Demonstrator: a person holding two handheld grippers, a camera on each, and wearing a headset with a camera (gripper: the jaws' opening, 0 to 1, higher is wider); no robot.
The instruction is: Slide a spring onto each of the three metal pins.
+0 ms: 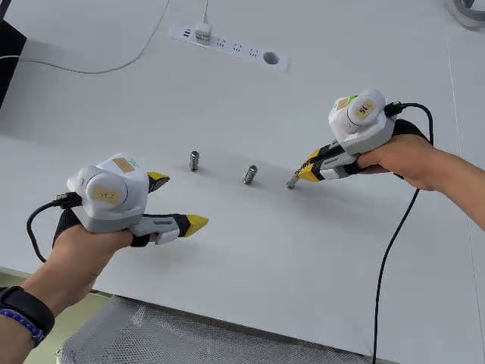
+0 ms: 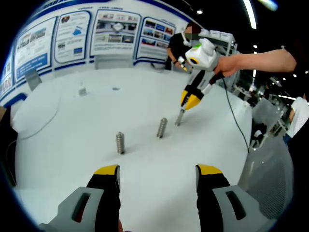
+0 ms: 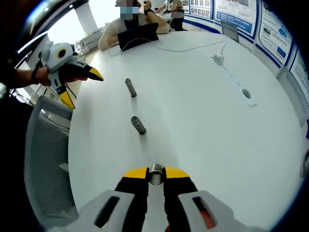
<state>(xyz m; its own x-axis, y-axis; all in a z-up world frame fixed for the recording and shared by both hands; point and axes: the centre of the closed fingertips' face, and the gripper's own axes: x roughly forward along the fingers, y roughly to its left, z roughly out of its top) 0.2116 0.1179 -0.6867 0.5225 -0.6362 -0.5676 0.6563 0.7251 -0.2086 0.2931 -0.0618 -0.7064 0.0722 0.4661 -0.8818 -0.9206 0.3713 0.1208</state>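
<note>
Two pins stand on the white table, each wearing a spring: the left one upright, the middle one leaning slightly. To their right, my right gripper is shut on a third spring, whose low end touches the table. I cannot tell whether a pin sits inside it. My left gripper hovers open with nothing between its jaws, on the near side of the left spring.
A white power strip with a plug and cable lies at the table's far side. A mesh chair sits under the near edge. The right gripper's black cable trails across the table. A person sits at the table's far end.
</note>
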